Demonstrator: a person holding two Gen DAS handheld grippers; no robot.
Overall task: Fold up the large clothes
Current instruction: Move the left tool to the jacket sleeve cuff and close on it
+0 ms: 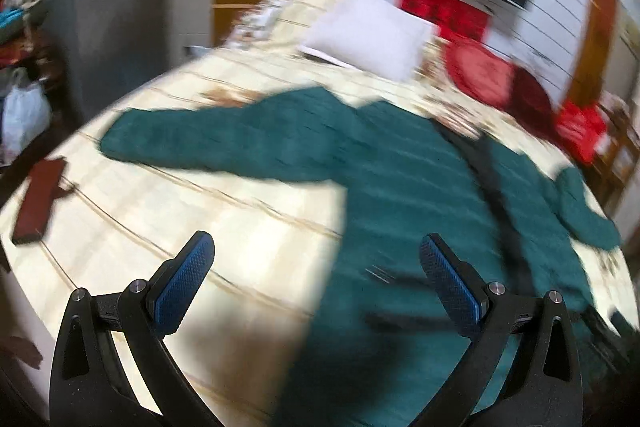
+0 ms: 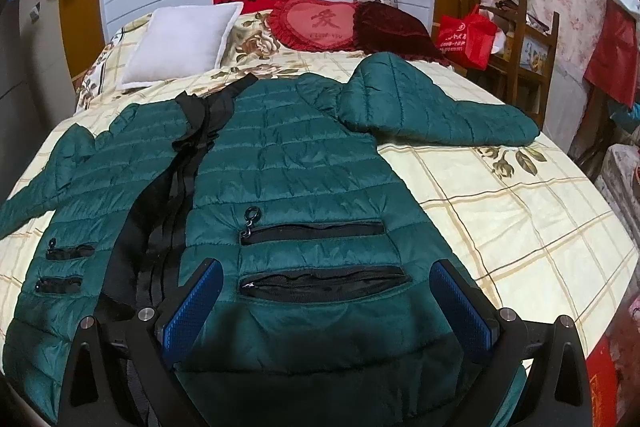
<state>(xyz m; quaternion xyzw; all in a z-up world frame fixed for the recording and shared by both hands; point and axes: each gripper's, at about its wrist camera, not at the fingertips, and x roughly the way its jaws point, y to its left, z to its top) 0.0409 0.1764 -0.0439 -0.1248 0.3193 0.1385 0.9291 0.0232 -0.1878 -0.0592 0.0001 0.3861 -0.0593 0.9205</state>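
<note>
Hovering, left tool (image 1: 316, 267): I held it above the near edge of the bed (image 1: 224, 235), its blue pads spread wide and gripping nothing.
Left view quality: it was smeared by motion blur, so I could make out no fine detail there.
Right tool (image 2: 326, 301): I kept it over the jacket's lower hem, fingers spread apart and empty.
Jacket (image 2: 280, 155): a green quilted puffer lay front up and flat on the bed, collar toward the pillows and hem toward me.
Jacket against left tool: the body lay ahead and to the right of the tool, with the right pad over green fabric and the left pad over bare bedspread.
Jacket against right tool: the hem panel with its two black zip pockets (image 2: 320, 259) sat between the fingers and just beyond them.
Contact: I could not tell whether either tool touched the fabric.
Sleeves: one sleeve (image 2: 452, 115) stretched out to the right, the other (image 1: 208, 143) reached left across the bedspread.
Front opening: a black zipper band (image 2: 176, 187) ran from collar to hem, left of the right tool.
Head of bed: a white pillow (image 2: 180, 43), a red heart cushion (image 2: 320, 23) and a dark red cushion (image 2: 394, 29) lay beyond the collar, well apart from both tools.
Dark red flat object (image 1: 38, 199): it rested near the bed's left edge, apart from the jacket.
</note>
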